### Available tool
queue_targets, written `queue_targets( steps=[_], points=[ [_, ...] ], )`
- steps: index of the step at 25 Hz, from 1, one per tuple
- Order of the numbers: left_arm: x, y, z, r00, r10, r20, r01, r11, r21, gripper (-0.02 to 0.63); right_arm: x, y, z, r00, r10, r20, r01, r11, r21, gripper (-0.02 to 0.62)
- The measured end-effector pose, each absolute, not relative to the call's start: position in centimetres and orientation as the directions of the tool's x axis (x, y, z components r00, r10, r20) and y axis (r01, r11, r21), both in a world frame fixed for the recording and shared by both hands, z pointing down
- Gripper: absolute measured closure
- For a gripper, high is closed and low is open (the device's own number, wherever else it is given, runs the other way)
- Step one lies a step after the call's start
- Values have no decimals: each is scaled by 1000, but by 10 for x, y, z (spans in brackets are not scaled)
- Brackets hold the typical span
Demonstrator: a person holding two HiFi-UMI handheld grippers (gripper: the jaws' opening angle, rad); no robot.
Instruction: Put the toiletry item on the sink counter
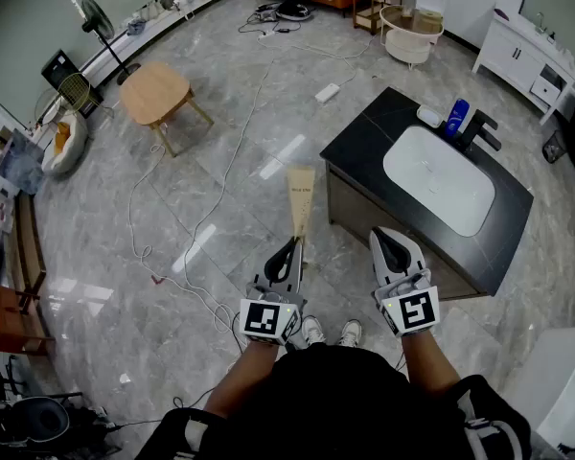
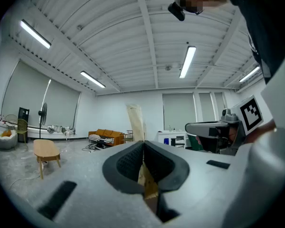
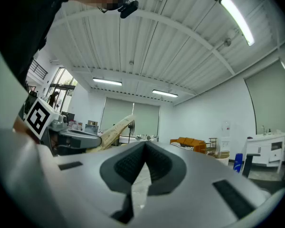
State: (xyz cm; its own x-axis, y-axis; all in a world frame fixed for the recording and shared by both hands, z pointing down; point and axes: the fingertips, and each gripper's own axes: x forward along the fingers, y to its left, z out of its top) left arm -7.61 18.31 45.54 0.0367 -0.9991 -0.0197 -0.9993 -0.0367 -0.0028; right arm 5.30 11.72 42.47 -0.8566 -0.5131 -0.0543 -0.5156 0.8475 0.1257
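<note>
A flat tan toiletry tube (image 1: 300, 199) sticks forward out of my left gripper (image 1: 292, 247), which is shut on its lower end. In the left gripper view the tube (image 2: 135, 120) rises between the closed pads of that gripper (image 2: 143, 148). My right gripper (image 1: 383, 236) is held beside it, shut with nothing in it; its own view shows the pads of the gripper (image 3: 145, 148) meeting, and the tube (image 3: 115, 129) off to the left. The black sink counter (image 1: 364, 147) with a white basin (image 1: 439, 178) stands ahead to the right, apart from both grippers.
On the counter's far edge stand a blue bottle (image 1: 457, 116), a black faucet (image 1: 479, 129) and a white dish (image 1: 428, 115). A wooden table (image 1: 156, 92), a fan (image 1: 98, 17) and a floor cable (image 1: 225, 175) lie to the left. A white cabinet (image 1: 522, 56) is behind.
</note>
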Motion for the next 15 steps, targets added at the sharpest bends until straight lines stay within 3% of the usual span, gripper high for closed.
queue_targets(
  steps=[15],
  points=[
    [-98,211,451,47,-998,-32,-999,-46,-7,594,30,141,411,-848,-523,-92,-530,844,84,589]
  ],
)
